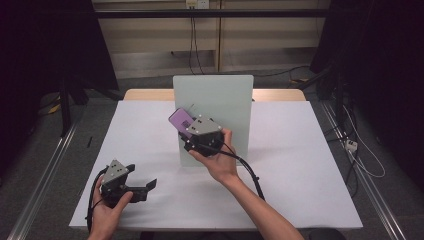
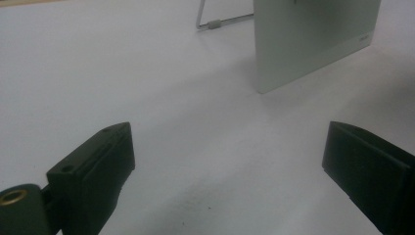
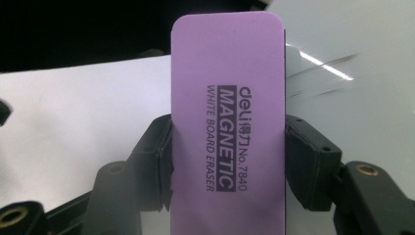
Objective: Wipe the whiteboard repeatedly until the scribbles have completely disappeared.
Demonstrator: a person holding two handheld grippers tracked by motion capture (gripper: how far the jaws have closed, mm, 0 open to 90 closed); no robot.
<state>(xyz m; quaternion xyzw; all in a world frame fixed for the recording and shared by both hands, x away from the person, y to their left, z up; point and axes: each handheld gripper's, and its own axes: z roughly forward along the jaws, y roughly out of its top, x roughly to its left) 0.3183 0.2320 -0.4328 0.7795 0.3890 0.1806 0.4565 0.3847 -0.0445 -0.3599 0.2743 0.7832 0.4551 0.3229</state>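
Note:
A purple magnetic whiteboard eraser (image 3: 227, 122) is clamped between the jaws of my right gripper (image 3: 228, 156), long side up, its printed label facing the camera. From the high view, that right gripper (image 1: 192, 131) holds the eraser (image 1: 180, 119) against the left part of a small upright whiteboard (image 1: 220, 107) standing mid-table. Faint marker strokes (image 3: 318, 66) show on the board just right of the eraser. My left gripper (image 1: 142, 186) rests low at the table's front left, open, with nothing between its jaws (image 2: 230, 166).
The whiteboard (image 2: 313, 39) stands on a wire stand (image 2: 218, 22) on the white table (image 1: 150, 150). Bare tabletop lies all around the board. Dark floor, metal rails and cables surround the table.

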